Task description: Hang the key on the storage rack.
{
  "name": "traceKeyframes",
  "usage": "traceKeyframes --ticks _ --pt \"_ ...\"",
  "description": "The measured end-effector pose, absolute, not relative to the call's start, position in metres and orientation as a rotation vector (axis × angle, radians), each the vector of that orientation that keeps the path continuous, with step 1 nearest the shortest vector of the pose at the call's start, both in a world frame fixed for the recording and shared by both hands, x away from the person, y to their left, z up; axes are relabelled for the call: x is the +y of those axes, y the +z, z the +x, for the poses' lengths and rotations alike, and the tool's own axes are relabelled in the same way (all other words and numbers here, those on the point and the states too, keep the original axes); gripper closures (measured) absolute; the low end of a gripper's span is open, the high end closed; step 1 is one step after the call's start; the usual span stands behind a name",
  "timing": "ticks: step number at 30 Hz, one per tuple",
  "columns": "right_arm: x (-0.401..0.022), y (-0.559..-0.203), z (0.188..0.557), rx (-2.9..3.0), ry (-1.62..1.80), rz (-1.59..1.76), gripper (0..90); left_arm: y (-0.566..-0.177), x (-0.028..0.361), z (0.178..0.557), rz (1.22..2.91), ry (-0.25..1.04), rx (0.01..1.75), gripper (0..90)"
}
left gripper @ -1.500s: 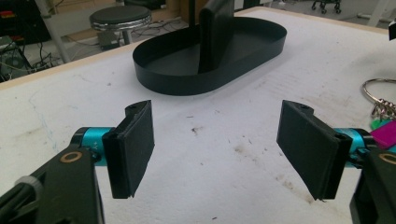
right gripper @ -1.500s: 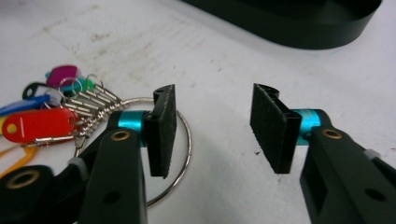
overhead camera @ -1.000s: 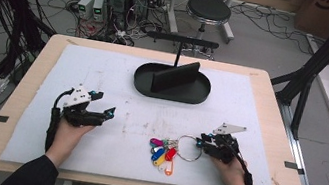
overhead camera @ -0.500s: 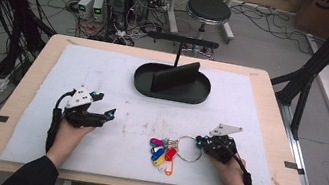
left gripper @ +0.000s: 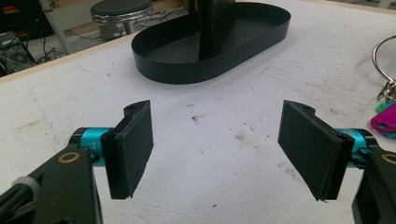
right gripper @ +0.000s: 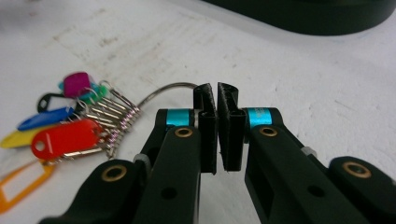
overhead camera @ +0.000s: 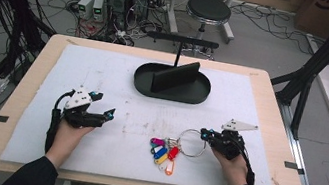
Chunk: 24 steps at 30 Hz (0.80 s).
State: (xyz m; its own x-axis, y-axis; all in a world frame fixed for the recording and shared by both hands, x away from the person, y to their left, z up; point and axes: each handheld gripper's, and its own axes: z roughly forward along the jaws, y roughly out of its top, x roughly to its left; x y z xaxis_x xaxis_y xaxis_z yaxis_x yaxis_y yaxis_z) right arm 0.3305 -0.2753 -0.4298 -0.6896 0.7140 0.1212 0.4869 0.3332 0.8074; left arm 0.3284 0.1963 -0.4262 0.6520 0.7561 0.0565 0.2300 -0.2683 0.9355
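So the big wooden table (overhead camera: 273,98) has a white mat (overhead camera: 118,85) on top, a soft, flat place to work on. At the far middle of the mat sits a black oval tray (overhead camera: 144,80) with a tall black stand in it. It looks like a home for things, so the keys may be meant to go there.

Nearer the person lies the key ring (overhead camera: 193,143), a big silver loop. Its bunch of bright tags (overhead camera: 164,153) is spread flat on the mat to the loop's left. The loop is thin, so it is the easy part to pinch.

That is why the right gripper (right gripper: 218,95) has just squeezed shut on the loop's wire, which runs in between its two black pads. The tags hang free on the other side, out of the way.

The left gripper (left gripper: 217,144) rests apart on the left, its jaws wide with nothing between them. It seems to be waiting its turn.
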Motion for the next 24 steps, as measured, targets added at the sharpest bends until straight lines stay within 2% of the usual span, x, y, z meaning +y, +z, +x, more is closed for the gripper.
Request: traceKeyframes --ticks 7,24 --pt "-0.27 -0.422 0.326 2.302 1.431 1.079 87.6 -0.426 0.197 0.328 1.814 0.627 0.79 26.6" --pt "-0.26 -0.422 0.322 2.334 1.451 1.11 84.6 -0.427 0.195 0.328 1.821 0.629 0.78 26.6"
